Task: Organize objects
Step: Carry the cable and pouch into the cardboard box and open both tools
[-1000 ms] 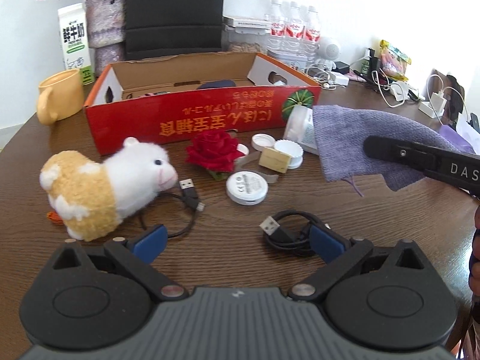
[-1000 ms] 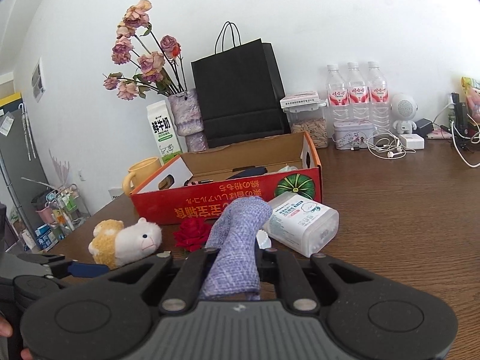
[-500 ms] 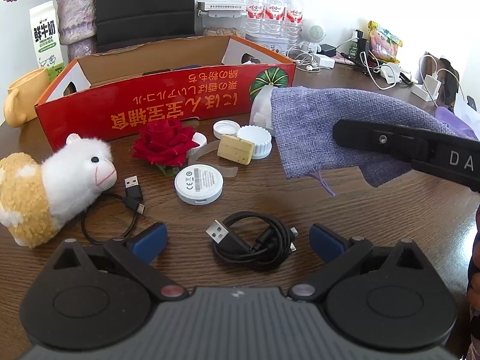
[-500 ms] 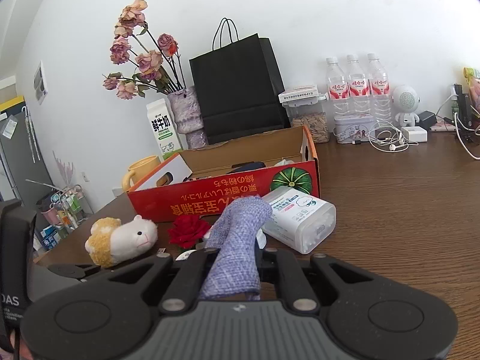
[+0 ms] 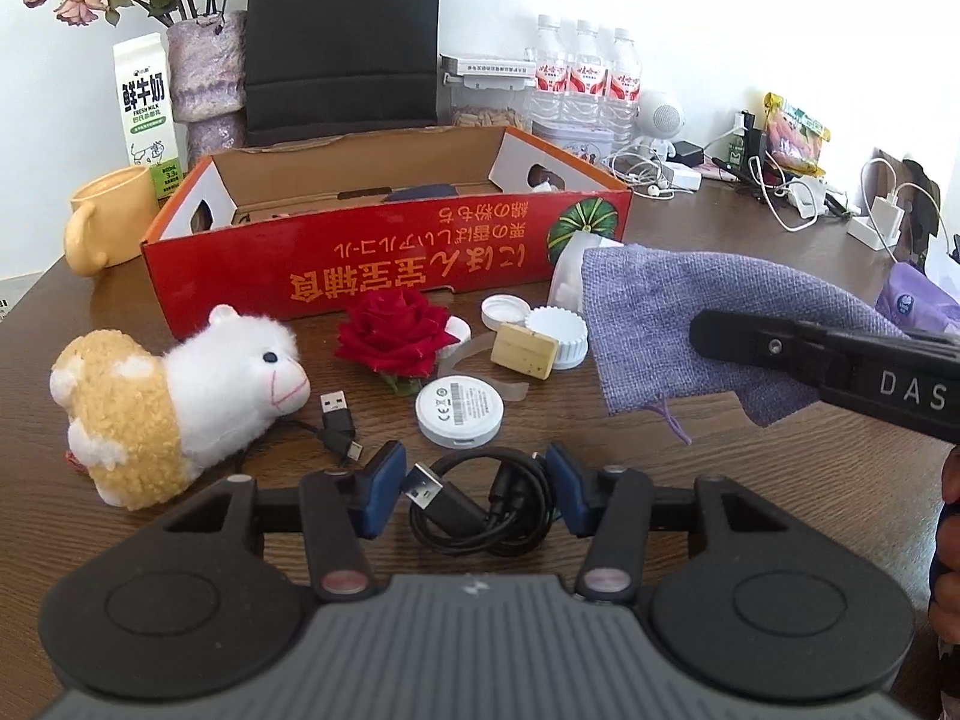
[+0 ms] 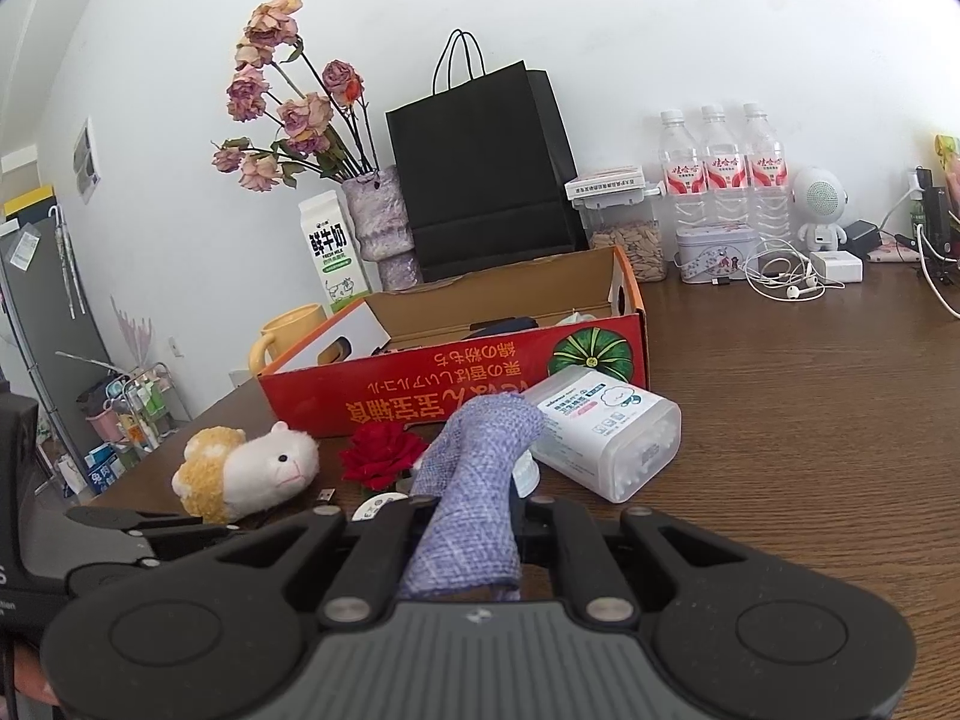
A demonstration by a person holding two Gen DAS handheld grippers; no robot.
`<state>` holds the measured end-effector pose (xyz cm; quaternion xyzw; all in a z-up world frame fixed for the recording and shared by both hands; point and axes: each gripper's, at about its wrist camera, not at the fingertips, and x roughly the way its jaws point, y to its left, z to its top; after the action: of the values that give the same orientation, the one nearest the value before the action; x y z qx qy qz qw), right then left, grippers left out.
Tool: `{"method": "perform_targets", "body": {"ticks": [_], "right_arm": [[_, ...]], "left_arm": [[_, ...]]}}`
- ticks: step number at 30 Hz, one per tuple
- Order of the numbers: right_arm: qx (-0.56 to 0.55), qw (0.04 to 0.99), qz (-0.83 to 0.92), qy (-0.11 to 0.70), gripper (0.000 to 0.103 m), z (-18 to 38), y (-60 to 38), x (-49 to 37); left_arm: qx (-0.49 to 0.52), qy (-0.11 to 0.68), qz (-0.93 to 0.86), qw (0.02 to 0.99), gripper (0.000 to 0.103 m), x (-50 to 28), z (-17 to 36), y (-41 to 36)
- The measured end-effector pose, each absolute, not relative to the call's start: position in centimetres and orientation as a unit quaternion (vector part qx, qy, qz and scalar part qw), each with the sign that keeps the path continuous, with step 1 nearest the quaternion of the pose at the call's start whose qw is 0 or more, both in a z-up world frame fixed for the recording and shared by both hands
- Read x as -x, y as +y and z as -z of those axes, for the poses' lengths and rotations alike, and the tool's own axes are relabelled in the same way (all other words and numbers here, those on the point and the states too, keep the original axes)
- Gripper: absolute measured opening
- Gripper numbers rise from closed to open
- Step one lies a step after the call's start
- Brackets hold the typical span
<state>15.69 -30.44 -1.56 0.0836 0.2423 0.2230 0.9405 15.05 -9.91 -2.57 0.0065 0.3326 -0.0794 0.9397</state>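
**Left claw narrows around the coiled cable while the right pinches the purple cloth**

Left wrist view: the left gripper (image 5: 474, 489) is low over the wooden table (image 5: 750, 480), its blue pads (image 5: 379, 489) on either side of a coiled black USB cable (image 5: 480, 510). The jaws are closing, with the coil between them; the right pad looks to be at the coil's edge, while the left one stands just clear of the USB plug. Just beyond lie a white round disc (image 5: 459, 409), a red rose (image 5: 393, 333), two white caps (image 5: 555, 333) with a tan block (image 5: 523, 351), and a second thin cable (image 5: 339, 429) beside a plush alpaca (image 5: 174, 402). Behind them stands a red cardboard box (image 5: 390, 252), open at the top. To the right, the right gripper (image 5: 708, 333) holds a purple woven cloth (image 5: 678, 324) raised over the table.

Right wrist view: the right gripper's fingers are pressed together on the purple woven cloth (image 6: 474, 480), which runs up out of the jaws towards the box (image 6: 456, 390). A white plastic container (image 6: 606, 432) lies on its side just beside the cloth, in front of the box's corner. The plush alpaca (image 6: 246, 471) and rose (image 6: 381, 456) lie to the left, and the left gripper's dark body shows at the lower left edge.
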Motion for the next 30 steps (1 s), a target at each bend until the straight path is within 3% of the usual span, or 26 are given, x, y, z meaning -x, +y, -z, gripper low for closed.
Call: {"method": "perform_targets", "body": {"ticks": [14,30], "right_arm": [[-0.062,0.949,-0.232,0.206,0.007,-1.2,-27.6,-17.6],[-0.032,0.961,-0.230,0.151,0.007,-5.1,-22.0,-26.8]], "left_arm": [[0.023,0.239,0.034,0.970,0.053,-16.9,-2.6,-5.9],[0.062,0.177,-0.012,0.982,0.053,-25.5,-6.2,-3.9]]}}
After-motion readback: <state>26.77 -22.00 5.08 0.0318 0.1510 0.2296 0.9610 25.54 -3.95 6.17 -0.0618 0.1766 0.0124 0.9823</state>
